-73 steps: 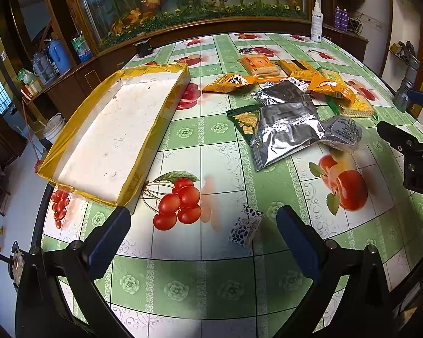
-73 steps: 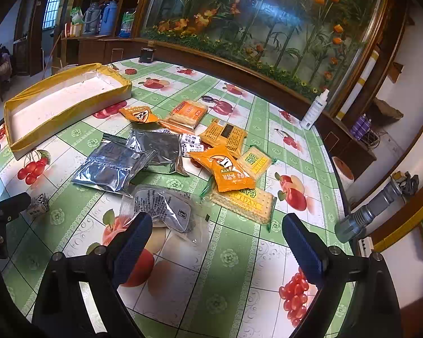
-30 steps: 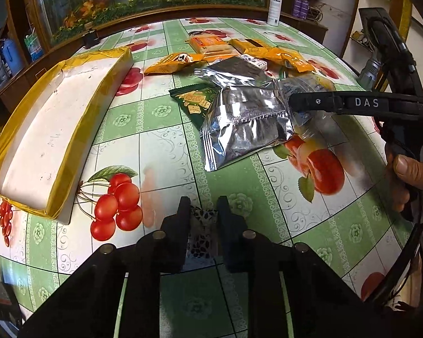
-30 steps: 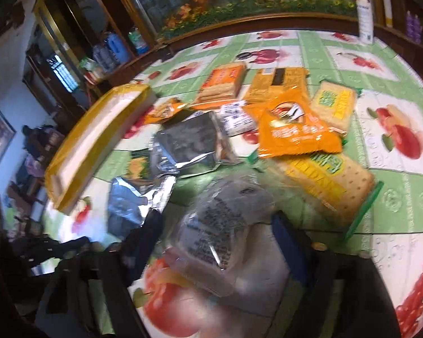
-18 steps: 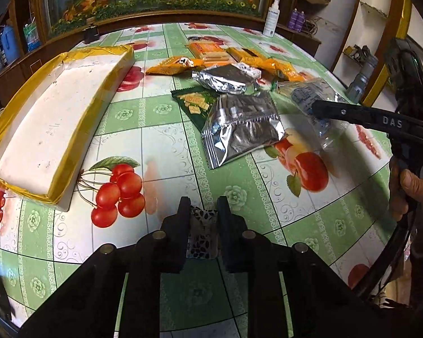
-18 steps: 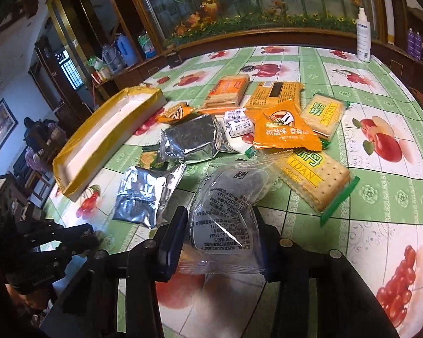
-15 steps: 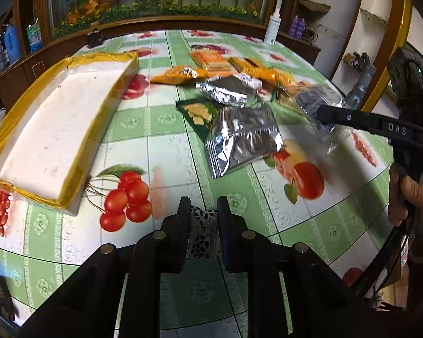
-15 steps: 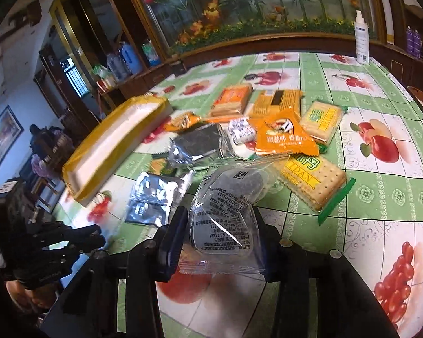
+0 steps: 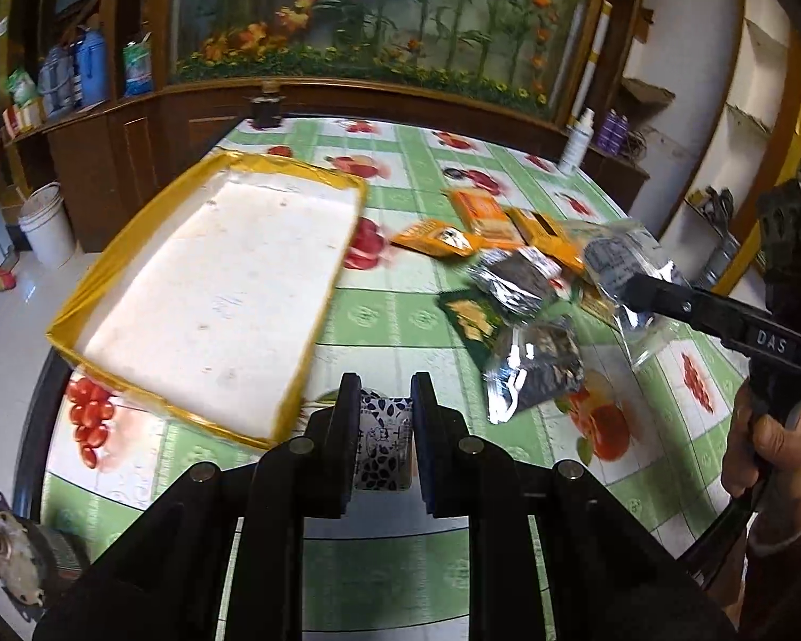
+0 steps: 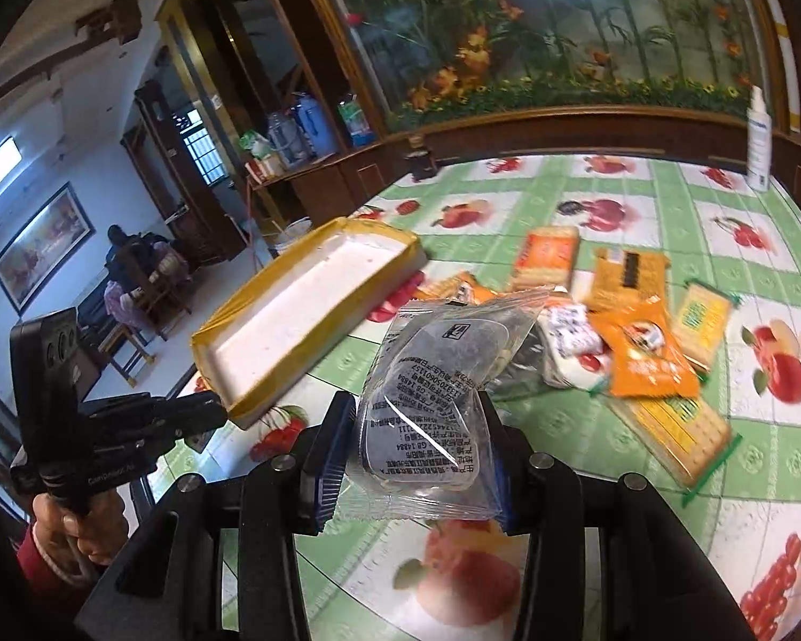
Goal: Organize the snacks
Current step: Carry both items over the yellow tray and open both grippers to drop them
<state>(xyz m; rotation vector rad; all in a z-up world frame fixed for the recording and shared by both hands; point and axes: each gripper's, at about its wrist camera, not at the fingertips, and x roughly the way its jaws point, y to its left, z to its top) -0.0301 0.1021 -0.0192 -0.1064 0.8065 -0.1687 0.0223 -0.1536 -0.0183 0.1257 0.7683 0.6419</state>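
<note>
- My left claw (image 9: 384,438) is clamped on a small candy (image 9: 383,446), white with a dark blue leaf print; only the left view shows it, held above the near edge of the surface (image 9: 400,315), close to the corner of the yellow-rimmed tray (image 9: 213,288).
- My right claw (image 10: 416,454) pinches a clear packet (image 10: 438,400) printed with black text, something dark inside, held in the air over the surface.
- Only the right view shows the whole pile of orange packets (image 10: 646,358) lying beyond.

glossy clear plastic packet (image 10: 439,400), crinkled foil pouch (image 9: 534,368), seemingly slick tablecloth (image 9: 400,315).
</note>
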